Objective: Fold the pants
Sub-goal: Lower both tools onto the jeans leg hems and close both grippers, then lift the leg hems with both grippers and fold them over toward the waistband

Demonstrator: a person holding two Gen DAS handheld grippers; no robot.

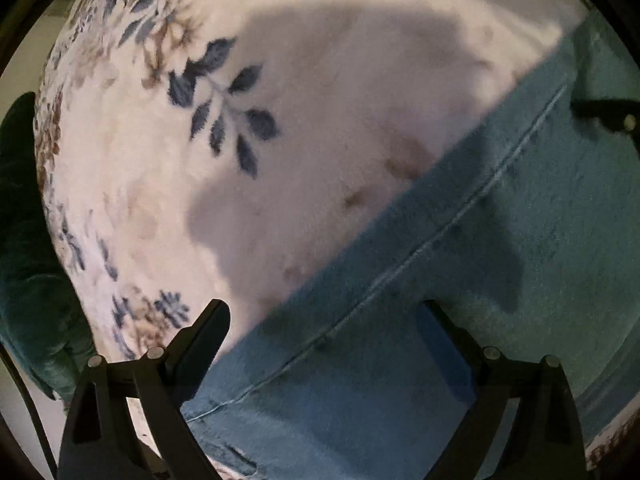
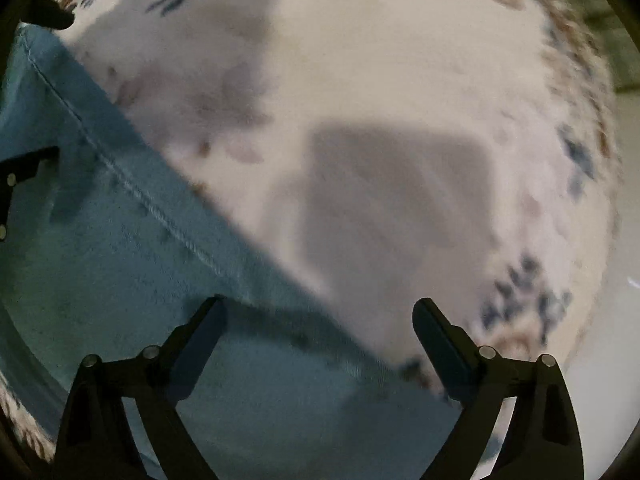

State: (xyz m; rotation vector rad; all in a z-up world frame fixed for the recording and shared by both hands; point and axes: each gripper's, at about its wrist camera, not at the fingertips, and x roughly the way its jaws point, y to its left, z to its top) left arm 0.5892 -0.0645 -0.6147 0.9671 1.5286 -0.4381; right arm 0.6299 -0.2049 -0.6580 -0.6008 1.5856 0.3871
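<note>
Looking through the left wrist, we see our left gripper (image 1: 324,320) spread wide and empty above the blue pants (image 1: 460,280) lying flat on the floral blanket (image 1: 180,160), while the right wrist shows our right gripper (image 2: 320,316) likewise released over the pants' (image 2: 120,260) edge, the blanket (image 2: 400,80) beyond.

Setting: domestic interior, likely a bedroom or living room. Evidence: plush white blanket (image 1: 304,128) printed with blue leaves and brown flowers, spread ahead of the fingers; blue pants (image 1: 460,280) laid flat on it; dark green velvety cushion (image 1: 28,248) left of the left fingers; pale floor (image 2: 600,340) beyond the blanket's edge.
</note>
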